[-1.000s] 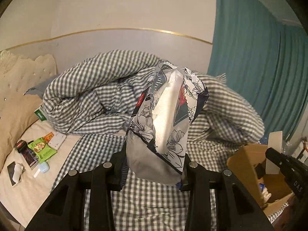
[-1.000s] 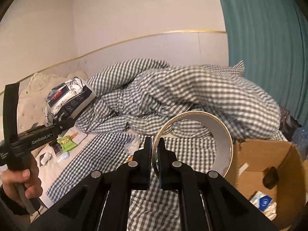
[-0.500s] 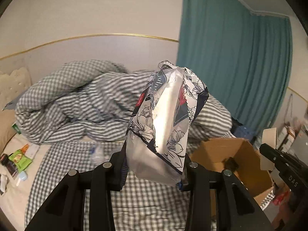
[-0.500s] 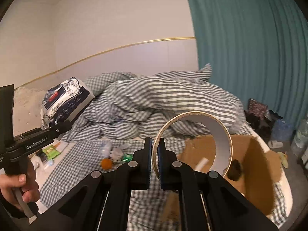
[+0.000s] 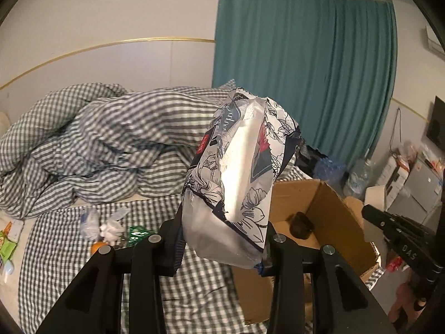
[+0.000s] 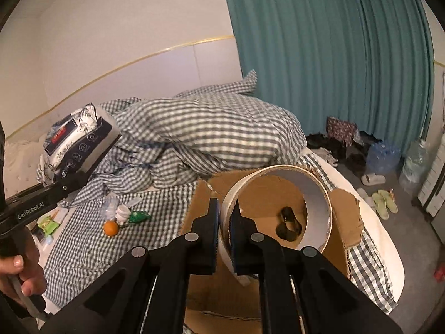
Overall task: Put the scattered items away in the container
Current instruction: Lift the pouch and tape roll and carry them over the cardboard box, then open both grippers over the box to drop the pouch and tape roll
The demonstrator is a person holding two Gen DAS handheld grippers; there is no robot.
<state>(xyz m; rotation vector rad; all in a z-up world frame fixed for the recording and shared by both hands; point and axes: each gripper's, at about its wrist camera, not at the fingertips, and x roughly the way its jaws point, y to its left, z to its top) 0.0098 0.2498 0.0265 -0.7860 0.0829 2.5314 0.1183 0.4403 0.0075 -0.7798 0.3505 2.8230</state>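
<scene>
Though the tissue pack [image 5: 236, 183] hides our left claw [image 5: 219, 243] tips, that claw clamps it beside the cardboard box [image 5: 331, 208]. Our right claw [image 6: 225, 235] pinches the tape roll [image 6: 281, 208] over the box, whose far wall is cut off. Since a second ago both have swung from the bed [image 6: 91, 239] toward the box.

Grey-and-white checked duvet [image 5: 116, 139]; teal curtain [image 5: 306, 69]; brown box [image 6: 278, 194]; black-and-white floral packet [image 5: 236, 178] with red label; an orange [image 6: 110, 227] lower left.
</scene>
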